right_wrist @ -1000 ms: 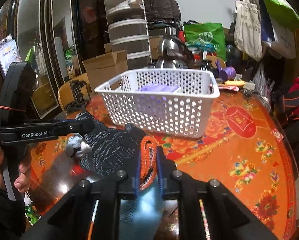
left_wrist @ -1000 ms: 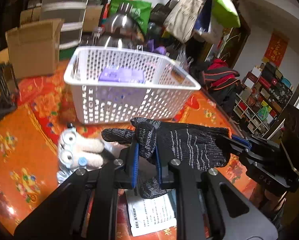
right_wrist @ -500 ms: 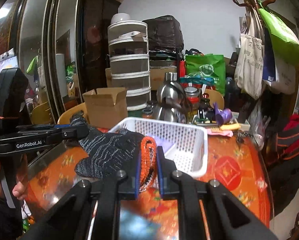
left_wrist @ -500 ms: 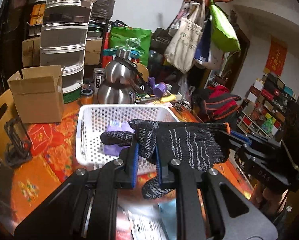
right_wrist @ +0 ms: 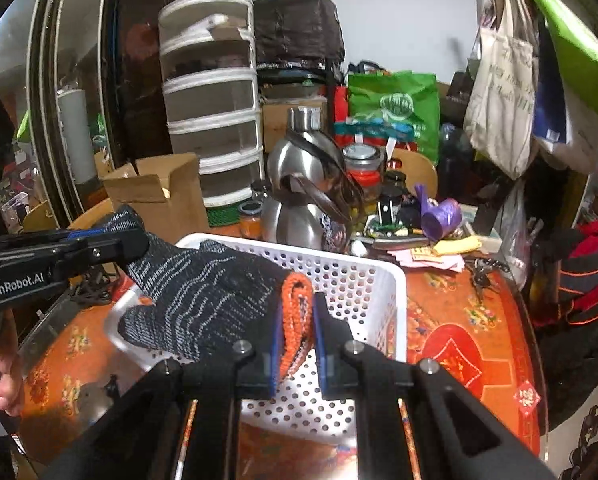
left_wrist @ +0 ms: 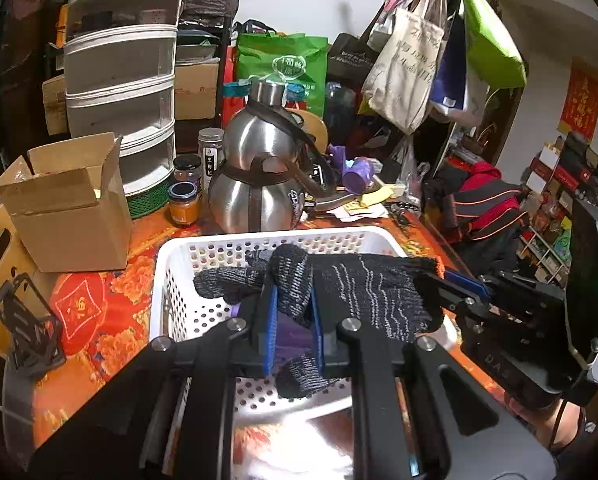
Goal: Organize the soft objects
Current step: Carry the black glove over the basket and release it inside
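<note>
Left wrist view. Item: black knit glove, white-flecked, orange cuff edge. Held stretched above the white perforated basket. Left tool clamped on the glove's finger end, blue pads pressing the knit; one finger droops below the tool toward the basket floor. Right tool enters from the right of the basket, pinching the cuff end. Purple object partly hidden under the glove inside the basket. Behind the basket: steel flask, jars, cardboard box to its left, green bag with a white round emblem, writing unreadable. Red tabletop with floral print beneath the basket.

Right wrist view. Right tool closed on the glove's orange cuff, directly over the basket's interior. Glove body runs left across the basket rim to the left tool, which grips the fingers. Left tool's side reads "GenRobot.AI". Canvas bag right of the basket carries print too blurred to read.
</note>
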